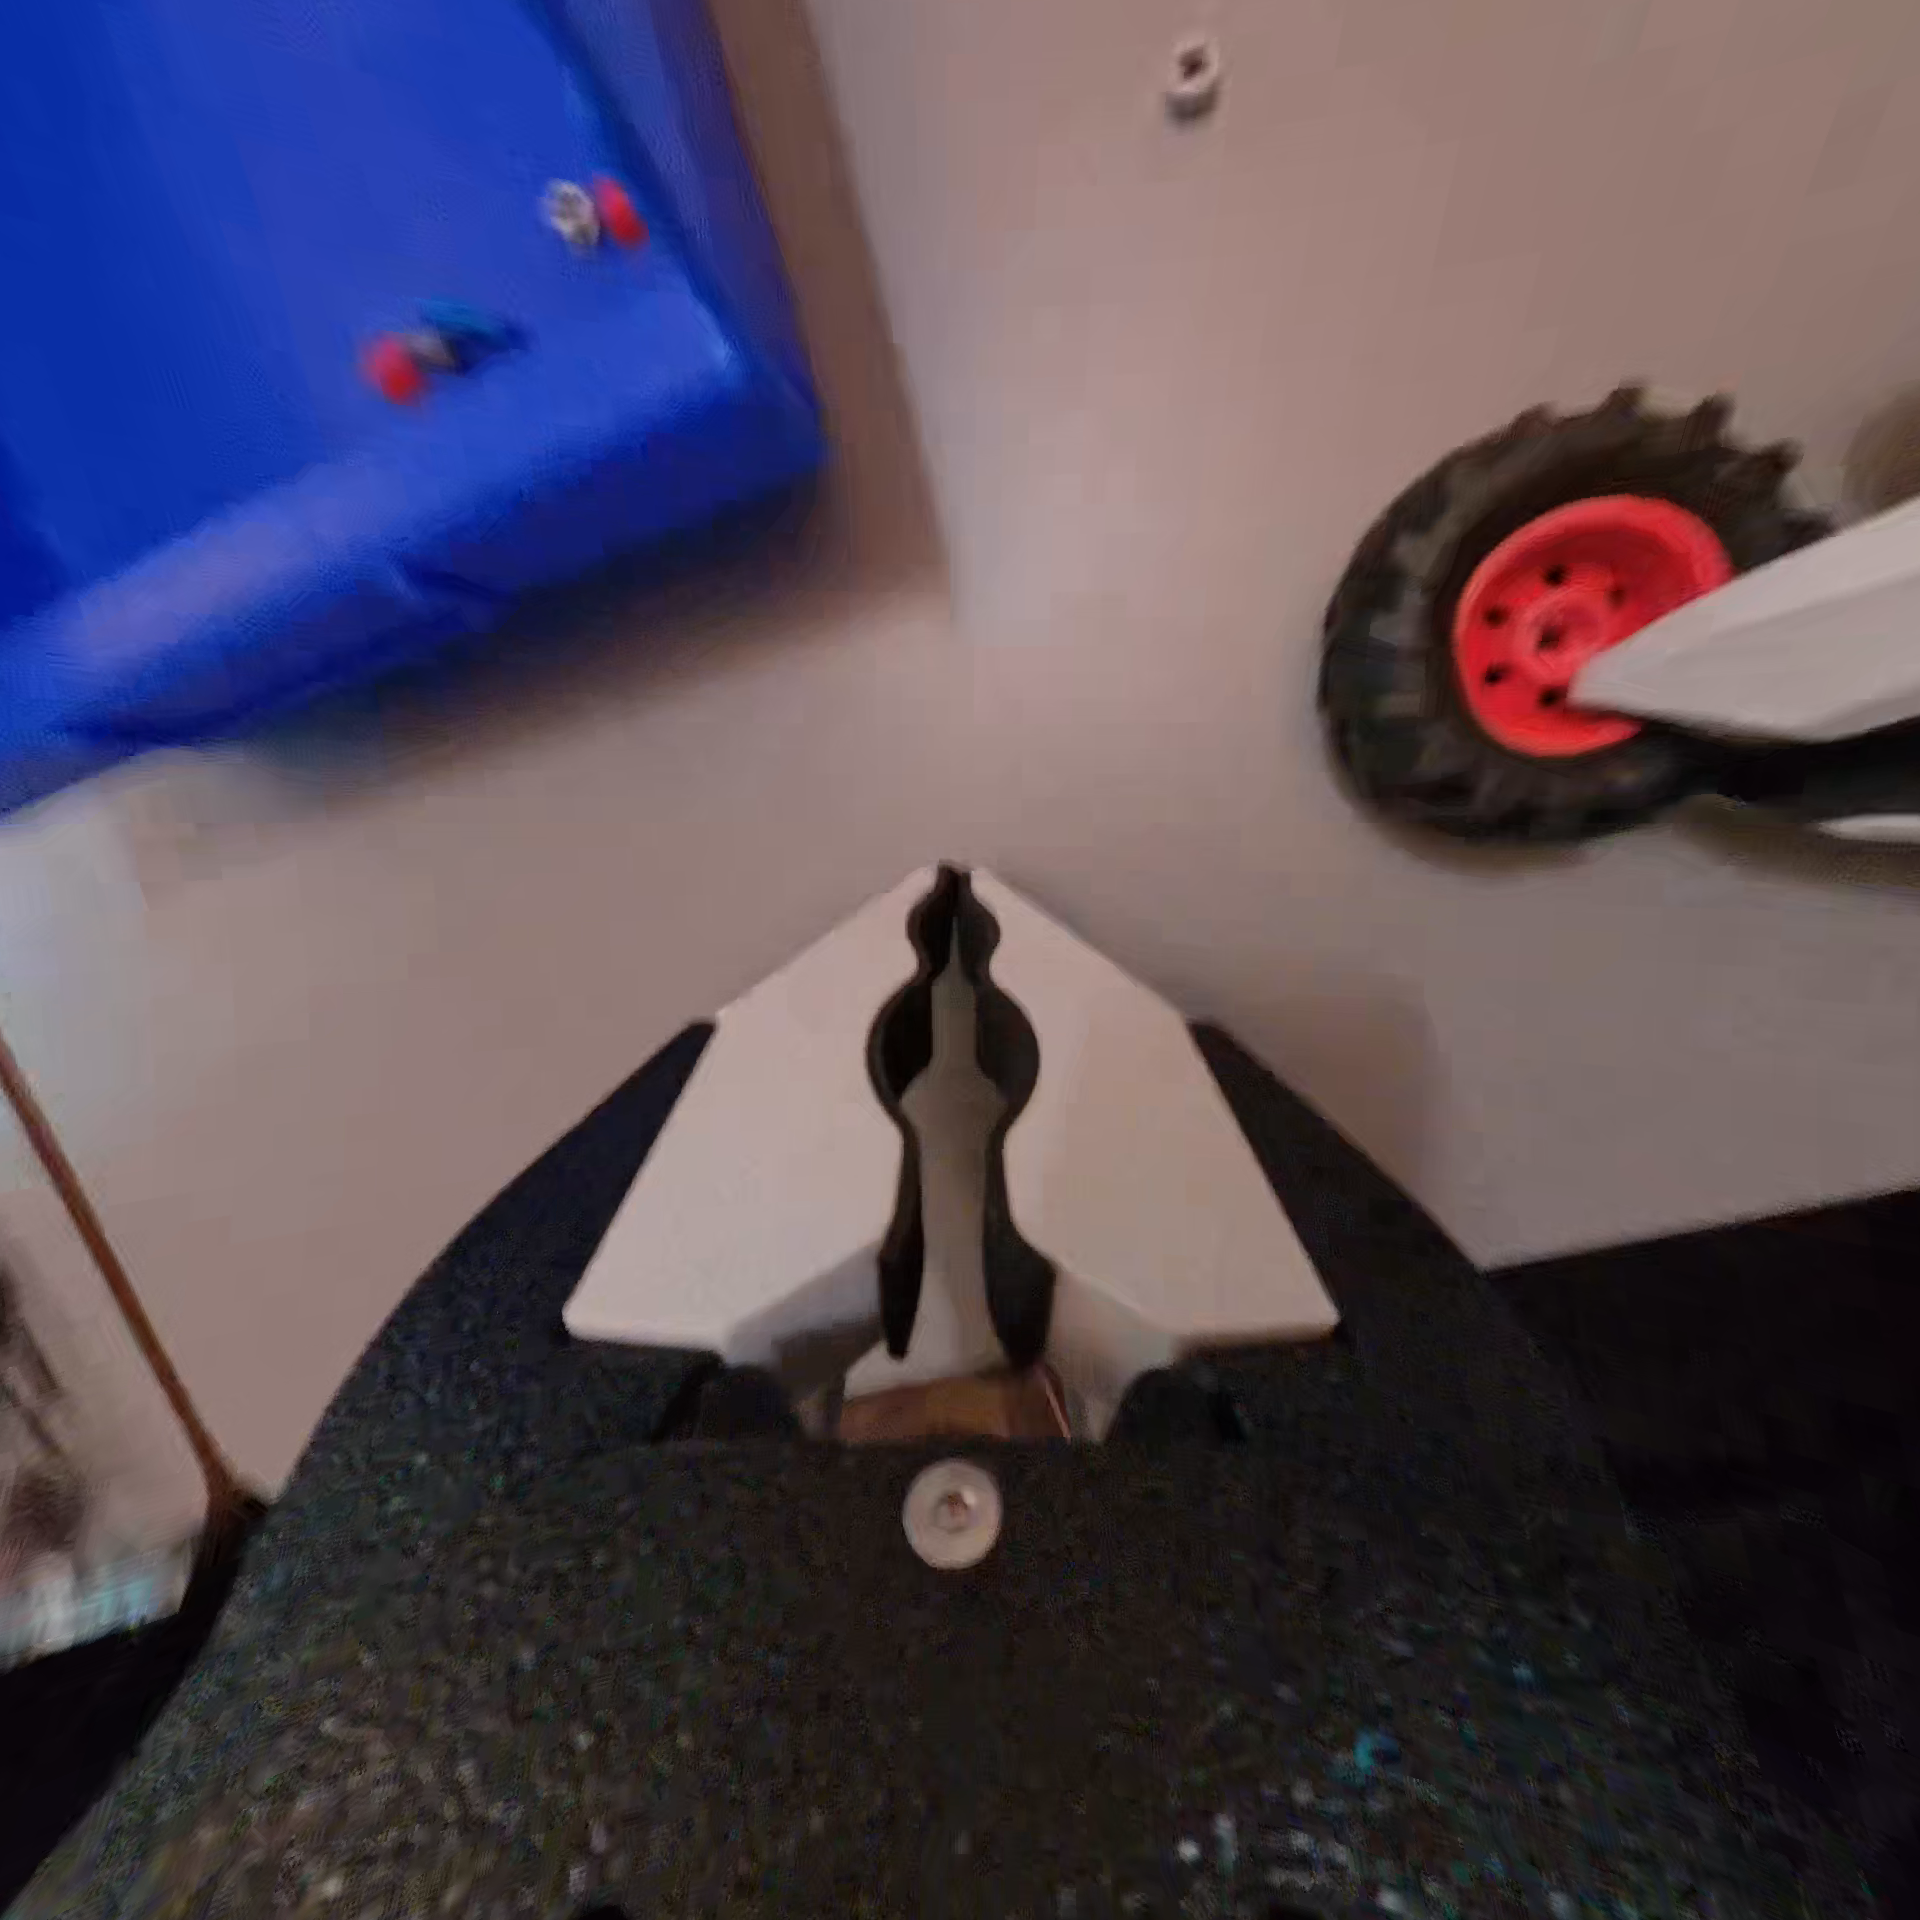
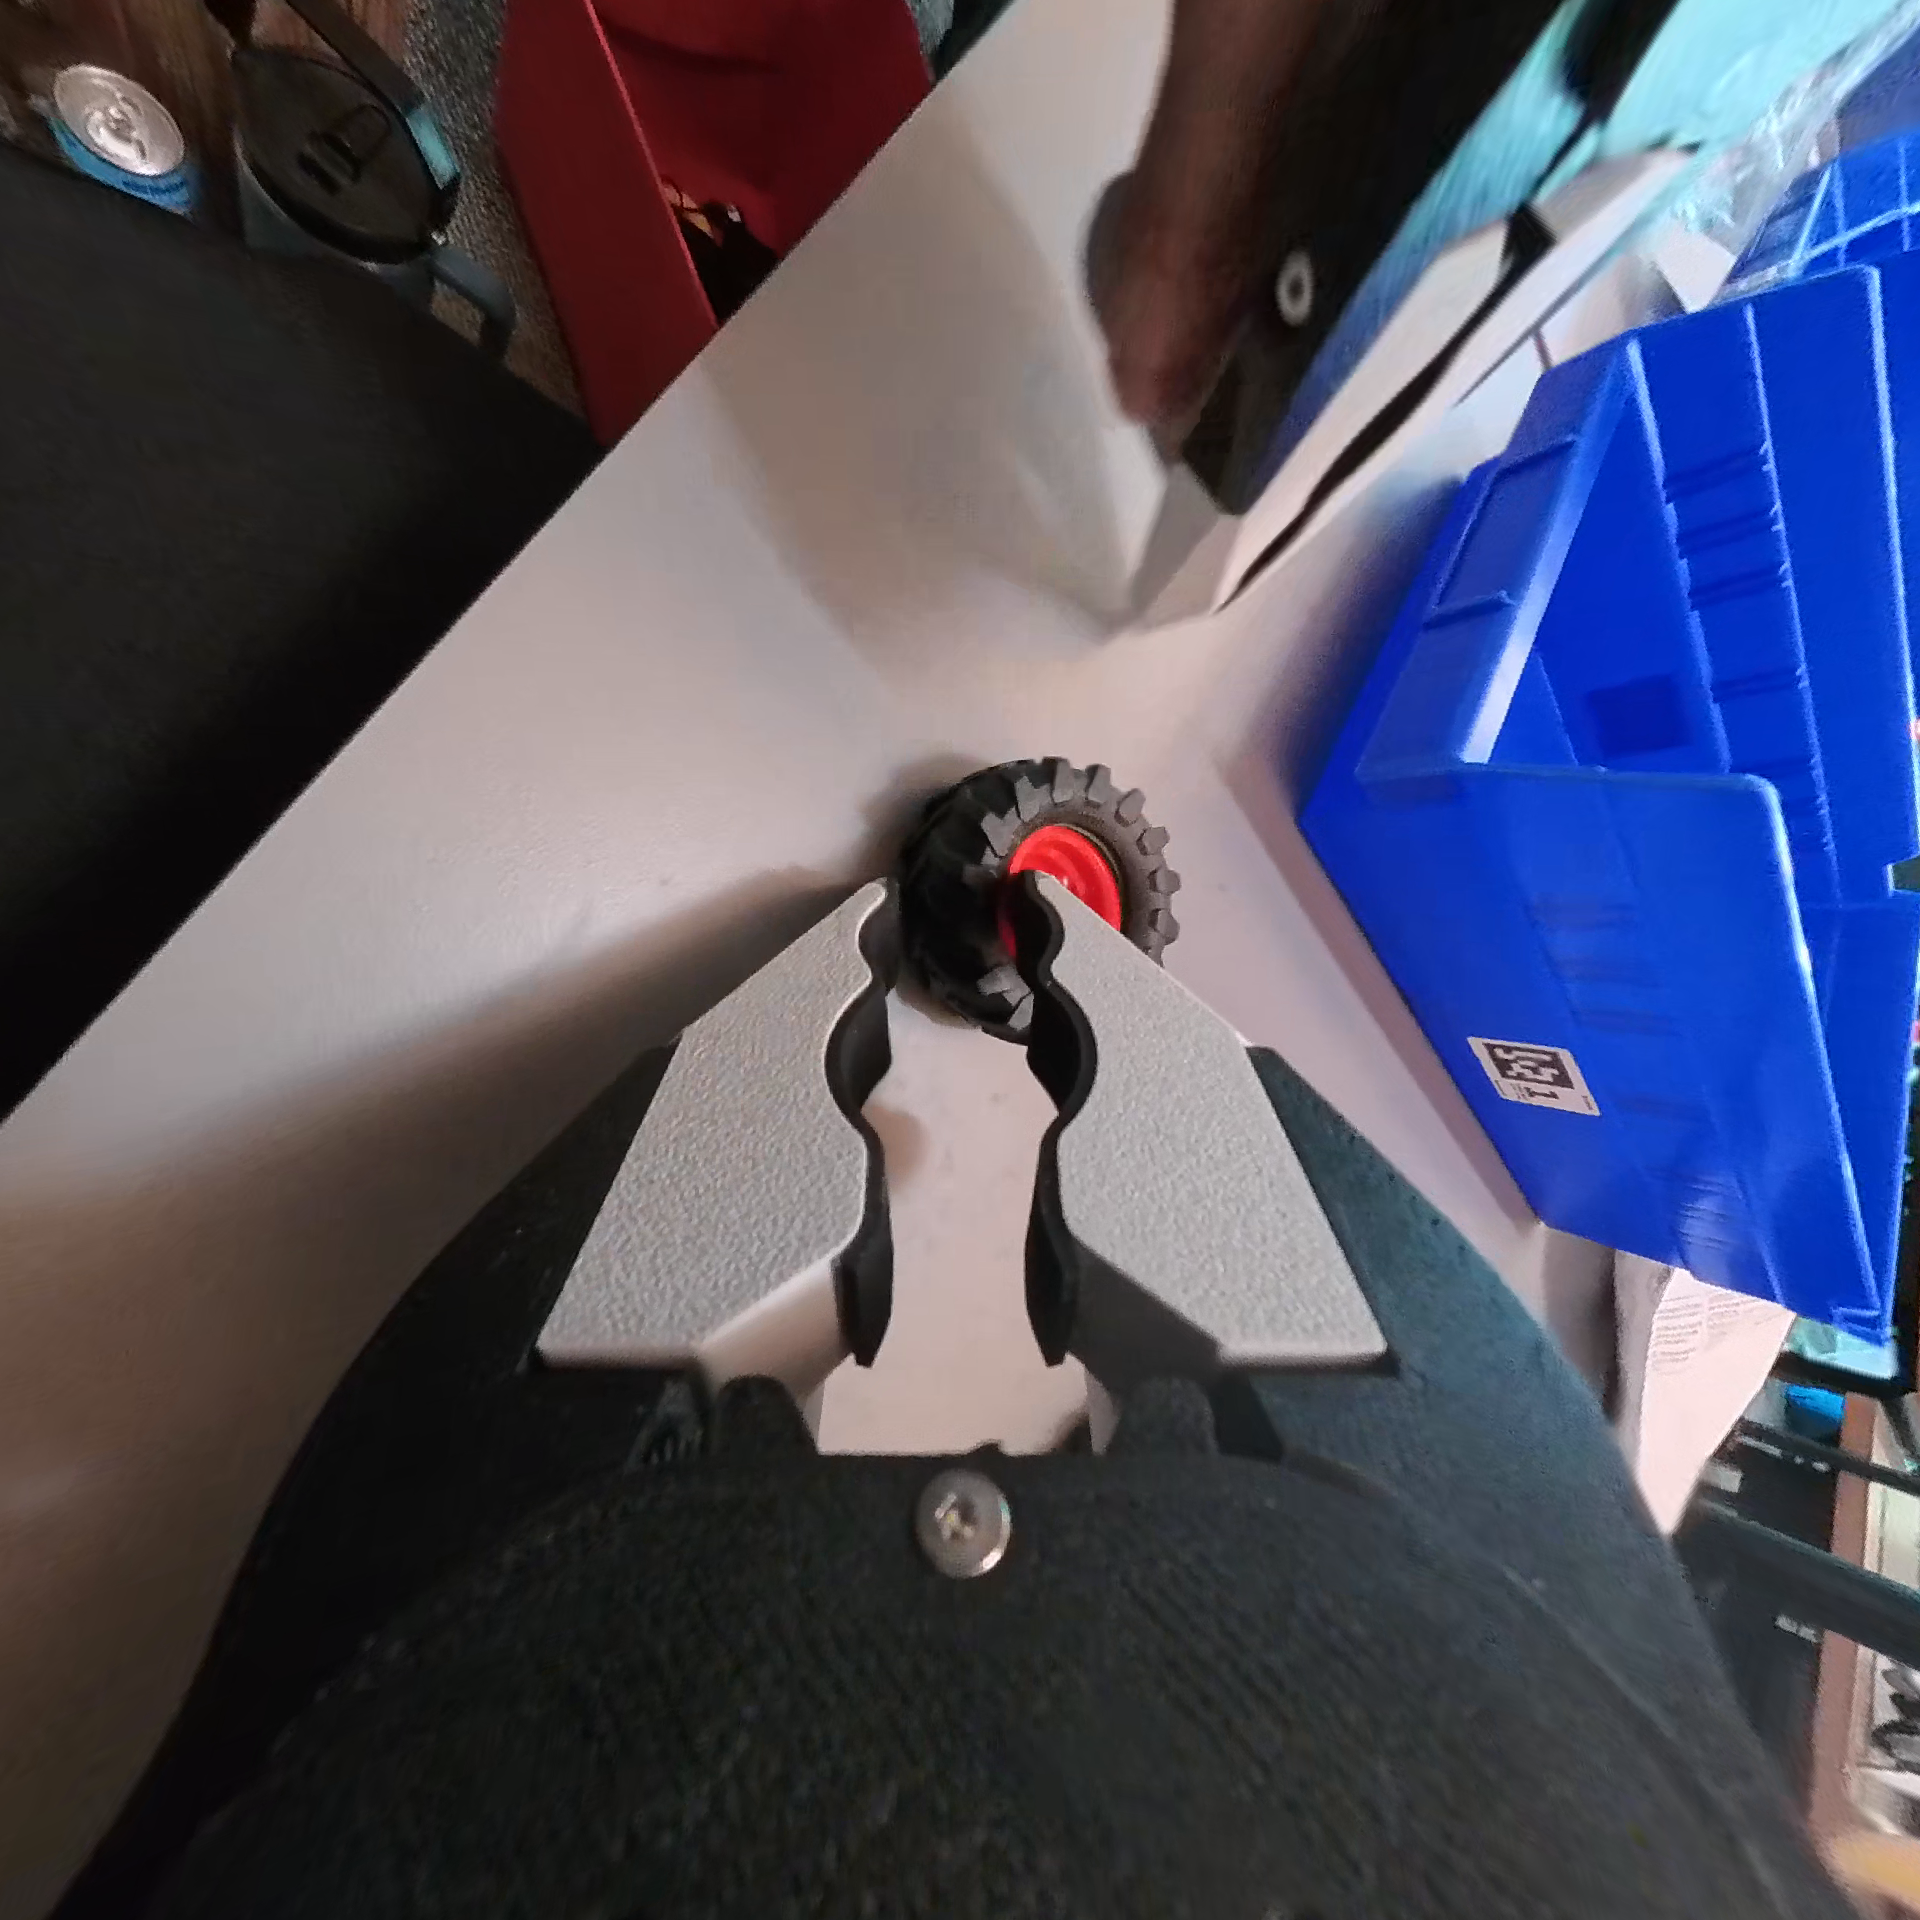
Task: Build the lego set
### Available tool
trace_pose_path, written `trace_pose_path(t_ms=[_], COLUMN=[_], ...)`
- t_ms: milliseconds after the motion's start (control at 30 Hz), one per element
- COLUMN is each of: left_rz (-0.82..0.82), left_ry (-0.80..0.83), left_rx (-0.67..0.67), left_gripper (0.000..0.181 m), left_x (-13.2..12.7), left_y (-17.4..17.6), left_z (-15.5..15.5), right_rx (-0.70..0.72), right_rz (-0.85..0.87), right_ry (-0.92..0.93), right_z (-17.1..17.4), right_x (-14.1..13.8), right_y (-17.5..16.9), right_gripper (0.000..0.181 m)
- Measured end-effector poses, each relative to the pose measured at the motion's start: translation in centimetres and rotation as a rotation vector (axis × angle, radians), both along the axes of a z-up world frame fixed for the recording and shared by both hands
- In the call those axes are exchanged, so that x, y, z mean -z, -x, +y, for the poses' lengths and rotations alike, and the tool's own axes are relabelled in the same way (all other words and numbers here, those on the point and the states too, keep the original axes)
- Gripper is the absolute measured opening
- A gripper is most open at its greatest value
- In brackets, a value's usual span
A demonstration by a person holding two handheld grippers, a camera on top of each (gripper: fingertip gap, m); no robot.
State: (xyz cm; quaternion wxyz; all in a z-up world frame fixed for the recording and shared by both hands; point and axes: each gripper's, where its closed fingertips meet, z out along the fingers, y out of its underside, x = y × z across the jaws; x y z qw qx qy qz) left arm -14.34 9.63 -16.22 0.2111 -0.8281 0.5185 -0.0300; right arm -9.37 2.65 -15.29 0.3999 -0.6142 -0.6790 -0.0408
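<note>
A black knobbly tyre on a red wheel hub (image 1: 1538,623) lies flat on the white table (image 1: 1143,364). My right gripper (image 2: 958,891) is shut on this wheel (image 2: 1081,831): one finger sits in the red hub and the other on the outside of the tyre. It enters the left wrist view from the right (image 1: 1652,748). My left gripper (image 1: 951,873) is shut and empty, over bare table to the left of the wheel. It shows blurred at the top of the right wrist view (image 2: 1091,499).
A blue bin (image 1: 312,468) at the upper left holds small red pieces (image 1: 620,211) and other small parts. A small grey piece (image 1: 1190,88) lies on the table farther off. A blue bin (image 2: 1621,883) stands right of the wheel. The table edge (image 2: 416,727) runs diagonally at left. Across from one pair of fingers to the other is roughly 10 cm.
</note>
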Motion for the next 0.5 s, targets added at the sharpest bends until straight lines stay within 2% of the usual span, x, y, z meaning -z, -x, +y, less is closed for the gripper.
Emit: trace_pose_path(t_ms=[33, 67, 133, 200, 400, 500], left_rz=[-0.126, -0.240, -0.315, -0.390, -0.428, -0.385], left_ry=[0.073, 0.074, -0.052, -0.007, 0.113, 0.106], left_rx=[0.039, 0.037, 0.045, 0.061, 0.036, -0.016], left_gripper=[0.000, 0.000, 0.000, 0.000, 0.003, 0.010], left_x=[-0.8, -2.5, -5.3, -6.2, -3.5, -1.8], left_y=[-1.9, -3.3, -4.2, -5.4, -5.4, -4.7], left_z=[-1.5, -1.8, -0.9, -1.7, -3.8, -3.7], right_rx=[0.016, 0.022, 0.013, 0.019, 0.062, 0.052], right_rz=[0.007, 0.007, 0.007, 0.013, 0.031, 0.103], right_ry=[0.016, 0.026, 0.018, 0.010, 0.005, 0.069], right_z=[0.0, 0.1, 0.1, 0.2, 0.5, 0.2], right_x=[0.0, 0.0, 0.0, 0.0, 0.0, -0.3], right_y=[0.0, 0.0, 0.0, 0.1, 0.1, 0.4], right_gripper=[0.021, 0.021, 0.021, 0.021, 0.022, 0.022])
